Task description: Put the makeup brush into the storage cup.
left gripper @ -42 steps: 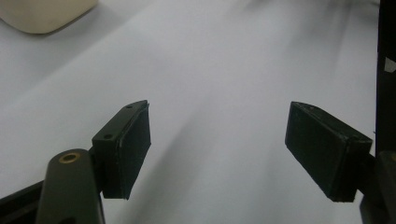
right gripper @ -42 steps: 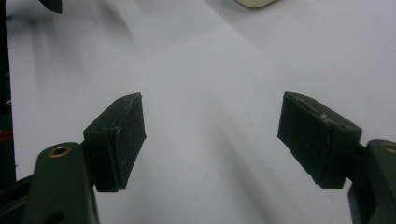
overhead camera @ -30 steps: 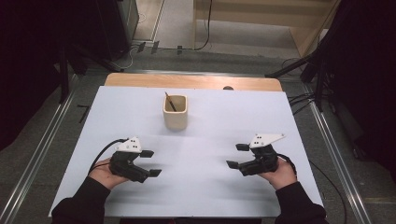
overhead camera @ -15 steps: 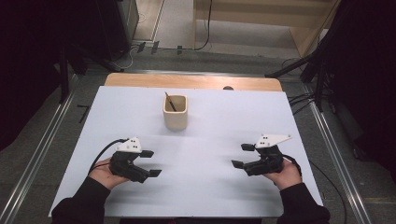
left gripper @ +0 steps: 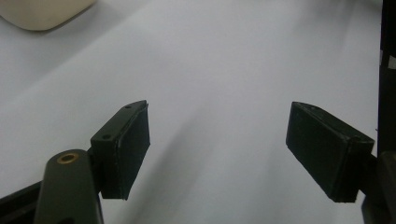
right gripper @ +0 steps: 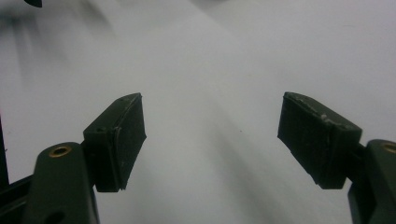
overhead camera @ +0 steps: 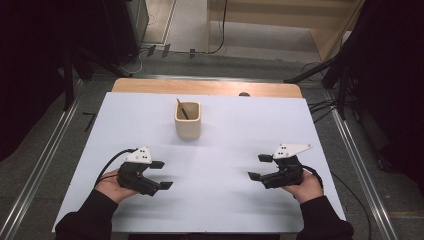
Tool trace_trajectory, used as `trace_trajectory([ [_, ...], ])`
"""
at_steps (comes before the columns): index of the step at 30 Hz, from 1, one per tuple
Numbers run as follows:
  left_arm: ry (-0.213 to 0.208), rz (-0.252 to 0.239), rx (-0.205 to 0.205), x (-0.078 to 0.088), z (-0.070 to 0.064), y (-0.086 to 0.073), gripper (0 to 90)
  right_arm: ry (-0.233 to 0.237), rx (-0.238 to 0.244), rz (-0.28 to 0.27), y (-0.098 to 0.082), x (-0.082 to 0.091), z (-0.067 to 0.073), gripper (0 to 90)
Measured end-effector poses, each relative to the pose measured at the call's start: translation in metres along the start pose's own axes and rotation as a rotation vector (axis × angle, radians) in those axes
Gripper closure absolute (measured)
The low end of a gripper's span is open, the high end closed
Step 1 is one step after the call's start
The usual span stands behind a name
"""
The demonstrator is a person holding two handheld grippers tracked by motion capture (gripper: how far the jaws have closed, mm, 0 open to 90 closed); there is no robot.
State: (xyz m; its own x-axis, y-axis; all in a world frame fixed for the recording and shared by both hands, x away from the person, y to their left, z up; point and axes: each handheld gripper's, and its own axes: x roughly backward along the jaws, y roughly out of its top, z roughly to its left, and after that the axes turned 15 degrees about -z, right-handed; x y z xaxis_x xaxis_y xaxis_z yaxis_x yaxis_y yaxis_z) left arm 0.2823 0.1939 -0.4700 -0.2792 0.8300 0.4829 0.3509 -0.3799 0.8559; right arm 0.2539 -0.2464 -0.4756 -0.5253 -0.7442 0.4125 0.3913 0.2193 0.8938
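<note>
A cream square cup (overhead camera: 187, 120) stands upright at the middle of the white table (overhead camera: 230, 205), with a thin brown stick (overhead camera: 181, 109) leaning inside it. My left gripper (overhead camera: 161, 174) rests near the front left, held in a hand, its jaws wide apart and bare (left gripper: 217, 154). The cup's base (left gripper: 42, 11) sits at the top left of the left gripper view. My right gripper (overhead camera: 259, 167) rests at the front right, pointing toward the left one, open with nothing between its pads (right gripper: 212, 140).
A wooden strip (overhead camera: 205, 87) runs along the table's far edge. Metal rails (overhead camera: 355, 150) flank both sides. Dark stands and cables (overhead camera: 330, 105) lie on the floor at the back right.
The right gripper has shifted slightly to the right and toward the front edge. The left gripper and the cup have kept still.
</note>
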Motion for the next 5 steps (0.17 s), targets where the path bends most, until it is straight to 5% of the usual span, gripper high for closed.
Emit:
trace_trajectory([
  [5, 0.0, -0.002, 0.002, -0.0003, 0.0, 0.0001, 22.4, 0.0, 0.005, 0.002, -0.0004, 0.0002, -0.0001, 24.0],
])
